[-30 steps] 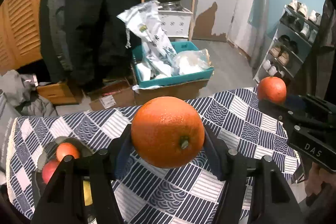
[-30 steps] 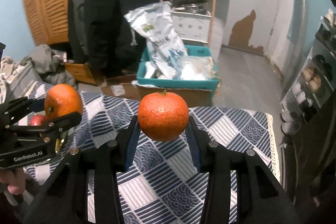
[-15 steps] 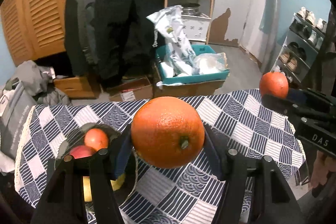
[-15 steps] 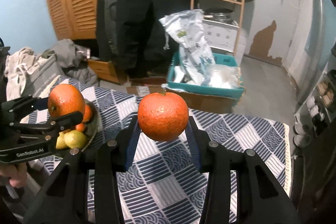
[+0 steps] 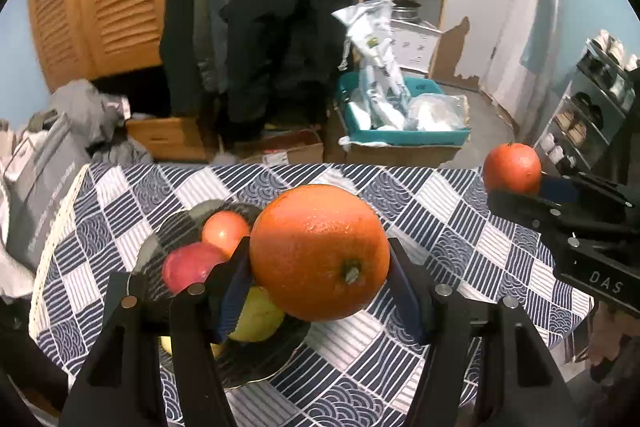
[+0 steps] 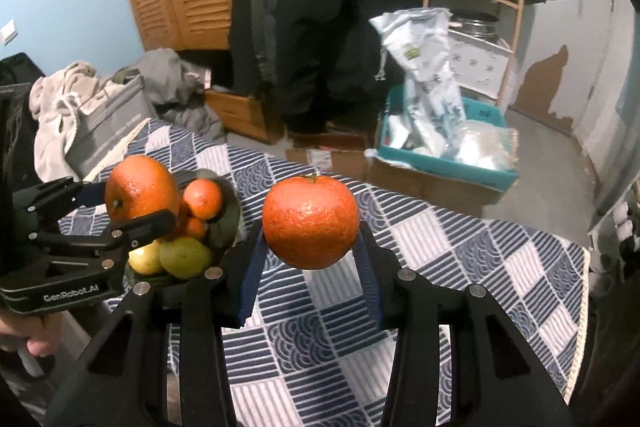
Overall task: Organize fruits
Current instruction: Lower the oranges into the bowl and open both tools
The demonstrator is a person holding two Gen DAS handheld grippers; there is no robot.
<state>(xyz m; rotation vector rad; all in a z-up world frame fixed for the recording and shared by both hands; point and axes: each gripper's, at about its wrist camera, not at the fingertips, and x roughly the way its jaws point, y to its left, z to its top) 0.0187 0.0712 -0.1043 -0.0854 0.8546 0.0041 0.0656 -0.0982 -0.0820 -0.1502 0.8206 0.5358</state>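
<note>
**Two oranges aloft, the bowl off to the left**

Nearest each lens is held fruit. The left gripper (image 5: 320, 259) is closed on a large orange (image 5: 320, 253), both blue-lined fingers pressed against its sides, stem end facing the camera. The right gripper (image 6: 310, 239) is likewise clamped on a smaller, redder orange (image 6: 310, 223), its stem pointing up. Both fruits hang clear of the checked tablecloth (image 6: 460, 259); neither is touching it.

The relation that matters is where the dark bowl (image 5: 168, 227) sits. From the left wrist view it lies just beyond and to the left of the large orange, partly hidden behind the left finger. From the right wrist view the bowl (image 6: 230, 215) lies well to the left, with the left gripper (image 6: 132, 203) and its fruit directly over it. The left hand is plainly the nearer one, so it looks best placed to set down first, with a short drop; the right would have to cross leftward over the cloth. The oranges are near round, so no long axis governs the approach.

The count: two oranges held, one per gripper. In the bowl, the left view shows a small orange fruit (image 5: 226, 231), a red fruit (image 5: 192, 265) and a yellow-green fruit (image 5: 256, 315); the right view suggests two small orange ones and two yellowish ones, so at least five pieces, the pile hiding any more.

Beyond the table edge stand cardboard boxes, a teal bin (image 6: 444, 163) of bags, hanging coats and a wooden shelf.
</note>
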